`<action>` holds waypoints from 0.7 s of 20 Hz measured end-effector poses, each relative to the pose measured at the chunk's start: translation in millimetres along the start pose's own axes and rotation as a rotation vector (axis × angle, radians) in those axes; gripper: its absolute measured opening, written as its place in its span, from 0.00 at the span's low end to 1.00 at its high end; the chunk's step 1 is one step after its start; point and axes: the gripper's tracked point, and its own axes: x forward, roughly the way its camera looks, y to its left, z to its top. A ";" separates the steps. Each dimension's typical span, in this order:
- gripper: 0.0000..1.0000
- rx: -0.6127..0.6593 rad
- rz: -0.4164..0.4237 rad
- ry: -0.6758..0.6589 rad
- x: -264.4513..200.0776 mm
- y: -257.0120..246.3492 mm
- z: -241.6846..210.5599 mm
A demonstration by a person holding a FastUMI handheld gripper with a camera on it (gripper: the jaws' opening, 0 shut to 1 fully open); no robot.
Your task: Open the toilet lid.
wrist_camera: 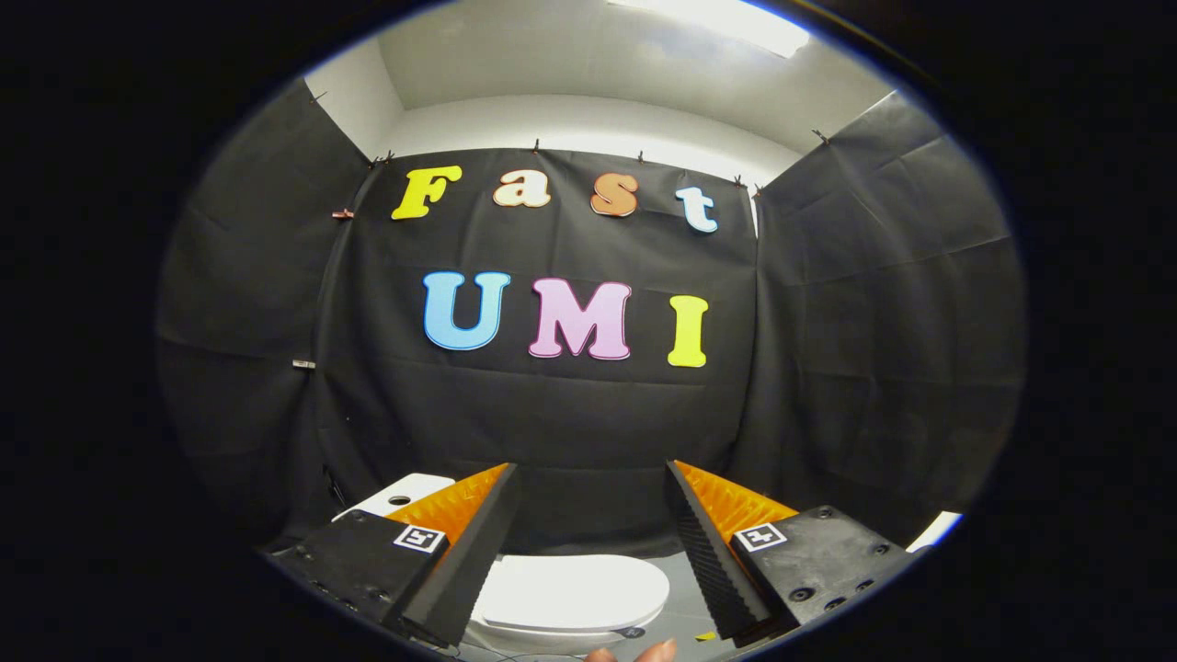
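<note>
A white toilet stands low down, below and between my fingers, with its oval lid (570, 593) lying flat and closed. Its white cistern top (400, 494) with a dark round button peeks out behind the left finger. My gripper (588, 478) is open, held well above the lid with nothing between the fingers. The left finger (464, 561) covers the lid's left end. The right finger (717, 561) stands to the right of the lid.
Black cloth walls close in behind the toilet and on both sides. A person's fingertips (634, 654) show just in front of the toilet. A small yellow mark (705, 635) lies on the grey floor (685, 588) by the right finger.
</note>
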 end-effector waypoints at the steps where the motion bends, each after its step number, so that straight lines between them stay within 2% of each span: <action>1: 0.98 0.005 0.006 0.001 0.7 2.2 -1.4; 8: 0.98 0.000 0.037 -0.026 10.2 -3.6 -14.7; 14: 0.98 0.005 0.048 0.007 18.6 -24.0 -64.2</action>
